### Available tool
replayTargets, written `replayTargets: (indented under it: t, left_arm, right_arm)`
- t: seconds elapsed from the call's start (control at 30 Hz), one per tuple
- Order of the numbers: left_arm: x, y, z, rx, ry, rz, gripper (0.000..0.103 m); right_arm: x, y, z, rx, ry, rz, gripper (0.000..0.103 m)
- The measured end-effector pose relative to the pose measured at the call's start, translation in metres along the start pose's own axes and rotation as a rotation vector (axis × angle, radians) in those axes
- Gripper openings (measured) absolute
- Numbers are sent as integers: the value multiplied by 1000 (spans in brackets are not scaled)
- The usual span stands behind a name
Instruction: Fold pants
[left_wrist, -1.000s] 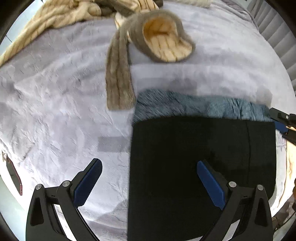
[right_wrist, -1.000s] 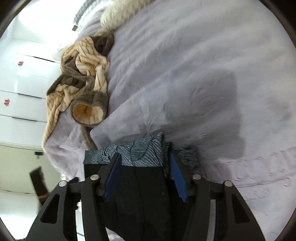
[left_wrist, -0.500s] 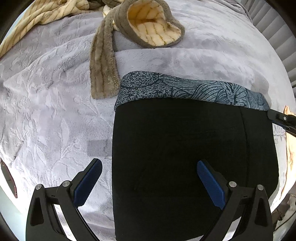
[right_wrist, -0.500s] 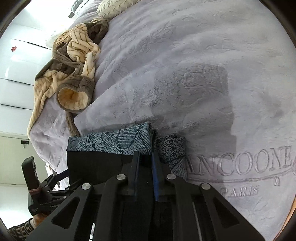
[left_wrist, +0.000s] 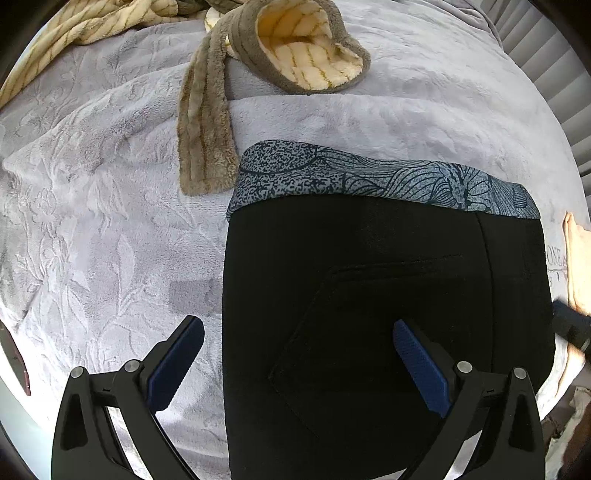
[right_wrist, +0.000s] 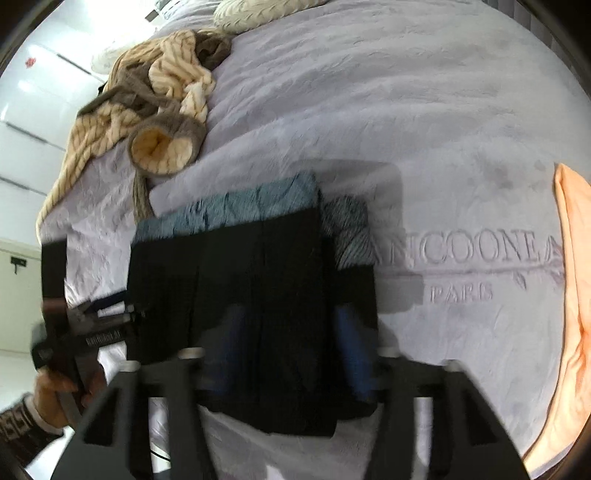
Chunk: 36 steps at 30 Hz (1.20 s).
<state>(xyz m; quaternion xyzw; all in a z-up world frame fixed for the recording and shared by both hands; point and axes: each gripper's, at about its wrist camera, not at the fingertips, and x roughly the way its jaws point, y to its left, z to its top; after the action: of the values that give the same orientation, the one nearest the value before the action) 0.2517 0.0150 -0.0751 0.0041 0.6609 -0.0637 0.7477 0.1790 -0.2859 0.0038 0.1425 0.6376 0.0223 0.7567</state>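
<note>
Looking down from the left wrist: black pants (left_wrist: 384, 317), smooth matte fabric, folded into a squarish block on a pale grey plush blanket (left_wrist: 96, 236) with embossed leaf relief; a strip of blue-grey printed cloth (left_wrist: 369, 181) shows along the block's far edge; left gripper (left_wrist: 297, 360) stands wide open, one blue ribbed pad over bare blanket, the other over the pants, nothing pinched; a fuzzy taupe-and-cream striped robe (left_wrist: 295, 48) lies beyond, its belt end just beside the printed strip; open blanket to the left of the fold; bed edge close at lower left.

Right wrist view, motion-blurred: right gripper (right_wrist: 291, 347) with jaws opening, blue pads either side of the pants (right_wrist: 236, 295) near the block's right edge, not pressing as far as the blur allows; embossed lettering on the blanket (right_wrist: 443, 155) to the right, broad clear stretch there; an orange cloth (right_wrist: 572, 266) at the far right margin; a hand (right_wrist: 59, 391) holds the other tool at the left.
</note>
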Motion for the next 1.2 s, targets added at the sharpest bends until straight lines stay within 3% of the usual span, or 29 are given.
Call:
replayTargets:
  t: [0.1,0.83,1.0,1.2]
  left_arm:
    - [1,0,-1,-1,5,-5,103]
    - [4,8,-8,-8,6,-27,103]
    - [5,14,-9,-8,14,-53,103]
    - [9,20,-16,-21,20,-72,103]
  right_arm:
    - [16,-1,-13,0,47,-34,67]
    - [19,0,-11,-61,47,-36,76]
    - [14,-11,-5,-33,47,17,76]
    - [11,-40,6,68,51,157,79]
